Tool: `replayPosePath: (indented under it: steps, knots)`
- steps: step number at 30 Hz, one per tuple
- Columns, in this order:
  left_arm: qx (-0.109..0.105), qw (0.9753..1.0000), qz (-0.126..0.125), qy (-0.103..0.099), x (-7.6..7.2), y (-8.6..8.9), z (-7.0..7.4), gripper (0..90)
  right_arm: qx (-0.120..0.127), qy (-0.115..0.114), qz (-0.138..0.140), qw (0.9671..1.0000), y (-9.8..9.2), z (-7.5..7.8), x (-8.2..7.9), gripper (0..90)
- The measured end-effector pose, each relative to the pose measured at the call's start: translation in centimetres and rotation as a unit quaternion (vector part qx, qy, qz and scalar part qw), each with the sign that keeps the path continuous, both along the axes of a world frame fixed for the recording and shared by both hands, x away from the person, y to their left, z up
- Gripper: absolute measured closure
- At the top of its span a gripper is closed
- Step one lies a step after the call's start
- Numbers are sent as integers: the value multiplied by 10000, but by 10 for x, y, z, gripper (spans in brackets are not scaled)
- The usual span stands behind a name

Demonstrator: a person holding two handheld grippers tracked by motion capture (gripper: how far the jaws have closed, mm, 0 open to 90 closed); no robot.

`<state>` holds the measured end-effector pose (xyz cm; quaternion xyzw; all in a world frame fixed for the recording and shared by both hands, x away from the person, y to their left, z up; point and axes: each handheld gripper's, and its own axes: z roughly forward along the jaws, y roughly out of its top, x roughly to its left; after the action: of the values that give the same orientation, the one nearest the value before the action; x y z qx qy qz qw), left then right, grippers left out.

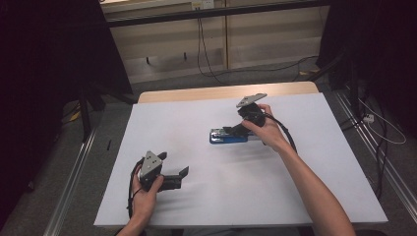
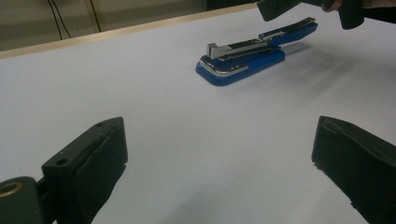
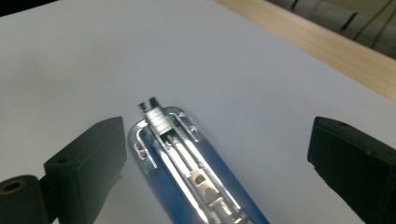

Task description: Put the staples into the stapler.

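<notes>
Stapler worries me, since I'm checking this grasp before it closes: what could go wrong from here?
The blue stapler sits close to one jaw of the open right gripper, so closing may push it sideways across the white table. Its metal top is shiny and may slip. The left gripper hangs open, apart from it, and cannot steady it.

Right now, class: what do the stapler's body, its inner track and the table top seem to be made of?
Stapler: body looks like glossy blue plastic, smooth with soft highlights. Inner track: bright metal, mirror-like glints. Table top: matt white sheet or laminate, probably over wood, judging by the tan far edge.
</notes>
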<state>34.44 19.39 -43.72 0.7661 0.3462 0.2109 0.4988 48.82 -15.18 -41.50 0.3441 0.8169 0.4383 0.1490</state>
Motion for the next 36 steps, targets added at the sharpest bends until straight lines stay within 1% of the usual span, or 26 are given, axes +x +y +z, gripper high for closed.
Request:
replayPosePath:
  steps: [1,3,6,8,10,11,15,17,21,23,25,27,30,33,36]
  knots:
    - [-1,10000,6,0,0,0,0,36,56,32,-23,10000,-2,1,-1,48]
    - [-47,10000,12,-14,0,0,1,36,23,-10,-125,9999,-4,1,-2,49]
    - [-22,10000,-7,-37,0,0,1,36,42,-5,-111,9999,-8,1,-7,43]
    - [-12,10000,12,-24,0,0,1,36,68,-13,-158,9999,-11,1,-9,43]
    - [-13,10000,8,-40,0,1,1,36,77,-67,-233,9997,-15,2,-12,43]
    - [-24,10000,1,-36,0,1,1,36,107,-58,-276,9995,-16,2,-13,43]
    - [-79,9999,88,-45,-1,5,2,36,216,-87,-477,9986,-22,1,-19,35]
    - [-57,9999,96,-39,0,5,2,37,197,-96,-570,9981,-25,-1,-22,36]
    - [-35,10000,74,-39,0,4,1,36,160,-102,-774,9968,-33,-3,-26,32]
    - [-37,10000,78,-36,0,4,1,37,257,-86,-917,9954,-37,-2,-27,29]
    - [-28,10000,80,-39,1,5,1,36,317,-94,-976,9947,-41,-1,-30,30]
    - [-49,9999,113,-18,1,5,1,36,282,-150,-1004,9944,-44,-1,-32,30]
    - [-54,9999,130,12,1,7,0,36,303,-202,-1064,9937,-49,-1,-37,30]
    - [-122,9998,167,7,1,8,0,36,373,-272,-1159,9922,-55,-1,-41,31]
    - [-86,9998,182,6,1,9,1,36,426,-281,-1265,9907,-59,0,-42,31]
